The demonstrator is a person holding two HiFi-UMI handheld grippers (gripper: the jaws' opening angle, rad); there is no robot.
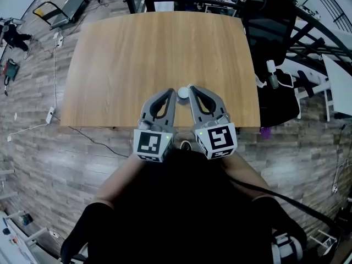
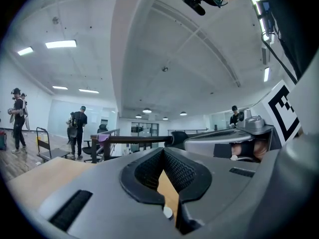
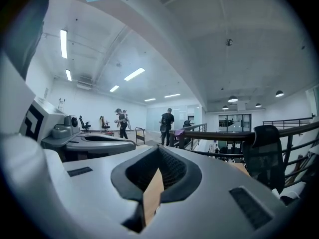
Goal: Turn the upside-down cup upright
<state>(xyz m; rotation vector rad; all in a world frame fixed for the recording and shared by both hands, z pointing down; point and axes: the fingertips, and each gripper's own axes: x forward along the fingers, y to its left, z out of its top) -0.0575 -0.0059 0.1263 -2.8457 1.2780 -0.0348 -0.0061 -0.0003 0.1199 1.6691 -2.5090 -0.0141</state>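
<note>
A small white round cup (image 1: 182,93) sits on the wooden table (image 1: 159,54) near its front edge; I cannot tell which way up it stands. Through the slit of the left jaws it shows as a white speck (image 2: 168,212). My left gripper (image 1: 173,94) and right gripper (image 1: 191,89) hang side by side above the table's front edge, their tips either side of the cup and well above it. Both are shut with nothing in them. Each gripper view looks level across the room over its own closed jaws: the left gripper (image 2: 162,152), the right gripper (image 3: 158,152).
A black office chair (image 1: 269,32) stands at the table's right side, with dark railings (image 1: 313,15) behind it. Cables and a power strip (image 1: 50,113) lie on the wood floor to the left. People (image 3: 167,125) stand far across the room.
</note>
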